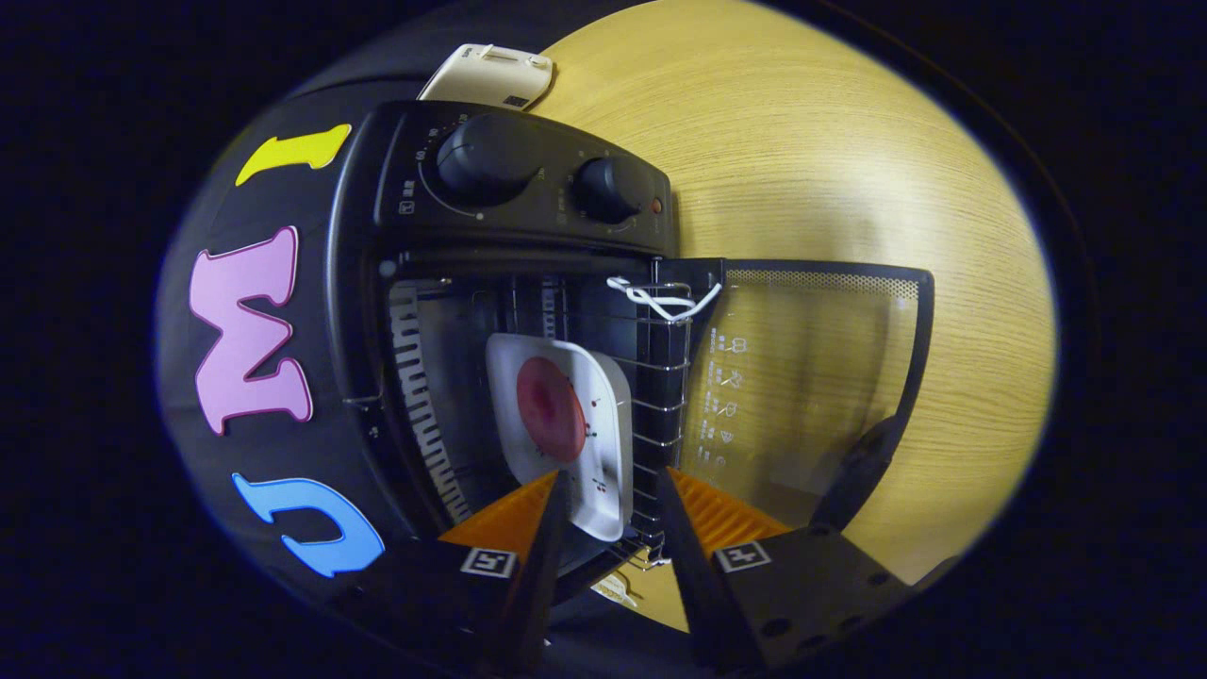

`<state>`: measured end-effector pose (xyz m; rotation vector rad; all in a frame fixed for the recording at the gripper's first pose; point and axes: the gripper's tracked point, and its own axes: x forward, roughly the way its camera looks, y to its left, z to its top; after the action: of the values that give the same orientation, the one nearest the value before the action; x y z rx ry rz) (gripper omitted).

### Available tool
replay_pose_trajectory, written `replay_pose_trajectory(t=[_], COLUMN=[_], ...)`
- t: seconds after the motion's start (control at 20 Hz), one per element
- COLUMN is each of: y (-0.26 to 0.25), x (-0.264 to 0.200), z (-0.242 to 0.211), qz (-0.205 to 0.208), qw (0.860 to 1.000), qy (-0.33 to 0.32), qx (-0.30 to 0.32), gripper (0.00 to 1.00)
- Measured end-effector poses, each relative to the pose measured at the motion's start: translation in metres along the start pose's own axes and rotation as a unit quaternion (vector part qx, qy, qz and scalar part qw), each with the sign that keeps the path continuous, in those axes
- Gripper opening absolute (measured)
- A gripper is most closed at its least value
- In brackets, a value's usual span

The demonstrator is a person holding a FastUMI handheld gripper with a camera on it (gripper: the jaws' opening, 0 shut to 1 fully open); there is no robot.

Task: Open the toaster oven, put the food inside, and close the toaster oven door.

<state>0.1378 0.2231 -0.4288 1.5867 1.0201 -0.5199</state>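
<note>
The black toaster oven (509, 179) appears turned on its side, its two knobs beyond the cavity. Its glass door (811, 377) hangs fully open over the wooden table, and the dark door handle (863, 471) sits beside one of my fingers. Inside, a white square plate (603, 443) with a round red piece of food (550, 407) rests on the wire rack (660, 405). My gripper (613, 476) is open at the oven's mouth. The plate's near corner lies between the fingertips, and the fingers stand apart without pressing on it.
A white cord (660, 300) is tied to the rack's front bar. A cream-coloured flat device (490, 75) lies on the wooden table (830, 151) behind the oven. The table surface spreads out beyond the open door.
</note>
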Motion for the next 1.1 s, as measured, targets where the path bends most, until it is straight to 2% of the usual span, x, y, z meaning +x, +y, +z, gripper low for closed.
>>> replay_pose_trajectory(t=[0.05,0.15,0.3,0.45,0.5,0.55,0.65,0.7,0.8,1.05,1.1], y=[-0.005,-0.02,-0.029,-0.047,-0.054,-0.066,-0.093,-0.101,-0.112,-0.151,-0.157], x=[-0.008,-0.035,-0.079,-0.121,-0.132,-0.137,-0.14,-0.137,-0.12,-0.069,-0.06], z=[-0.005,-0.021,-0.041,-0.059,-0.06,-0.054,-0.031,-0.028,-0.023,-0.014,-0.014], qz=[-0.011,-0.037,-0.031,-0.028,-0.027,-0.035,-0.067,-0.071,-0.066,-0.076,-0.076], qw=[1.0,0.998,0.99,0.97,0.957,0.937,0.88,0.857,0.822,0.751,0.74], qy=[0.017,0.049,0.101,0.136,0.136,0.124,0.091,0.081,0.062,0.011,0.003], qx=[-0.006,-0.027,-0.09,-0.198,-0.253,-0.323,-0.461,-0.504,-0.562,-0.656,-0.668], gripper=[0.8,1.0,0.99,0.99,0.99,0.99,0.99,0.99,0.99,1.0,0.99])
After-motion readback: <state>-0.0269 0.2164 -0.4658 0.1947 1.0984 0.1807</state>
